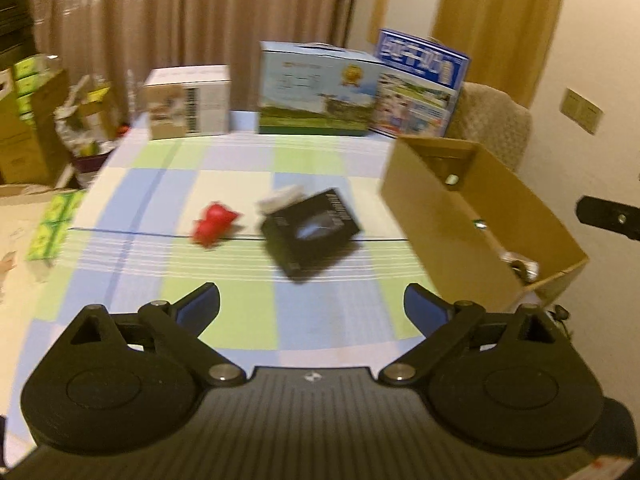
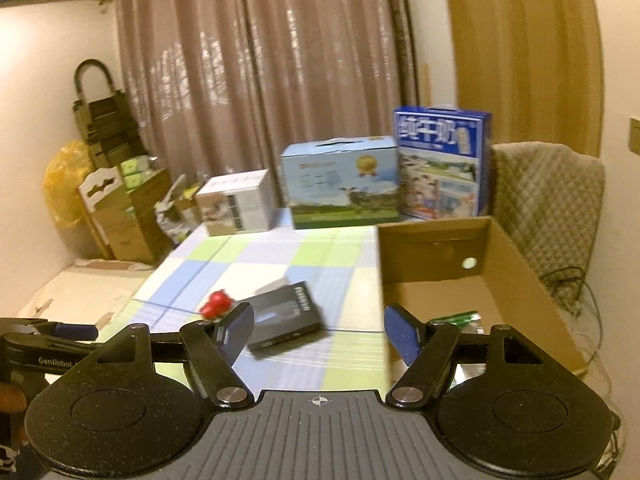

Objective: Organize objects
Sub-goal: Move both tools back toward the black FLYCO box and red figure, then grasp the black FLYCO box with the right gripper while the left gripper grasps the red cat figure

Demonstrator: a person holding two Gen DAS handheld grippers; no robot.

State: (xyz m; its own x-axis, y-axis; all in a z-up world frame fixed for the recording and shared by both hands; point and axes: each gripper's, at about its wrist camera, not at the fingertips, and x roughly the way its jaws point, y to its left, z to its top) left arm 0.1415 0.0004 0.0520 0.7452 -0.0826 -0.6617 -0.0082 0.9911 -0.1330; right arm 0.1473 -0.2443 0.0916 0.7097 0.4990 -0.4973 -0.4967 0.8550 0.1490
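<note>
Both grippers are being held above the checked table, empty. The left gripper is being kept wide open, the right gripper about half open, nothing between either pair of jaws. The black box is lying beside the red toy, near the cardboard box. It is best approached squarely across its narrow sides, judging by its tilt

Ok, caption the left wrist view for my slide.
Open left gripper above checked tablecloth, black box ahead.
</note>
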